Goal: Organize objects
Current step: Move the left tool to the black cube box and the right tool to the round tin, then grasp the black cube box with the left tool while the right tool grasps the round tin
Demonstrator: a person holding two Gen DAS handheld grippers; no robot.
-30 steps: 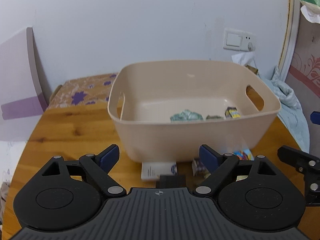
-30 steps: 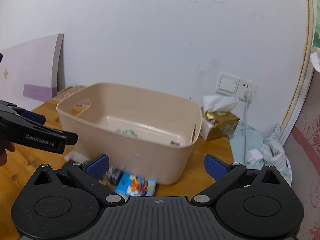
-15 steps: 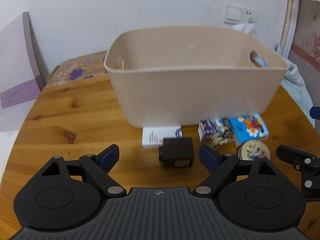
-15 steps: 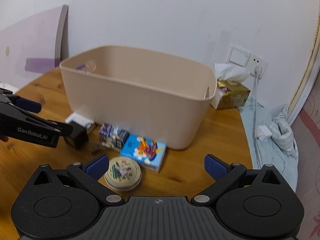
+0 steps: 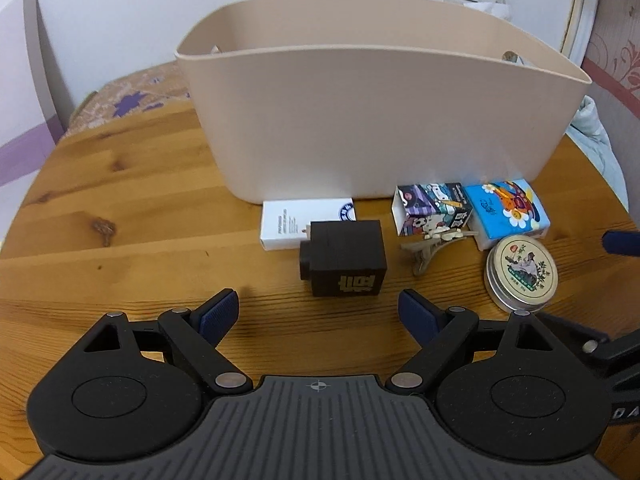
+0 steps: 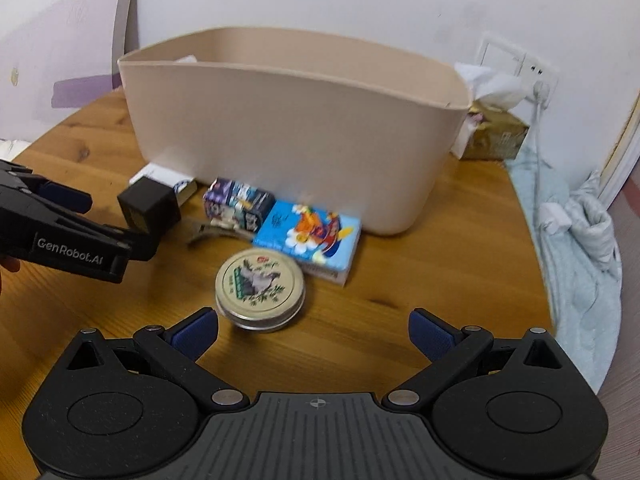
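Left wrist view: my left gripper [image 5: 318,312] stands jaws wide, empty, lined on the black cube [image 5: 344,262] mid-table. Right gripper [image 6: 314,330] also wide, empty, tin [image 6: 260,286] off its left pad. Loose items cluster against the bin [image 5: 380,120] front wall, handy for loading, I judge

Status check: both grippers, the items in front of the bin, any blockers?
Left gripper open, empty, facing black cube. Right gripper open, empty, round tin just ahead. Five items on table outside beige bin. Nothing blocking.
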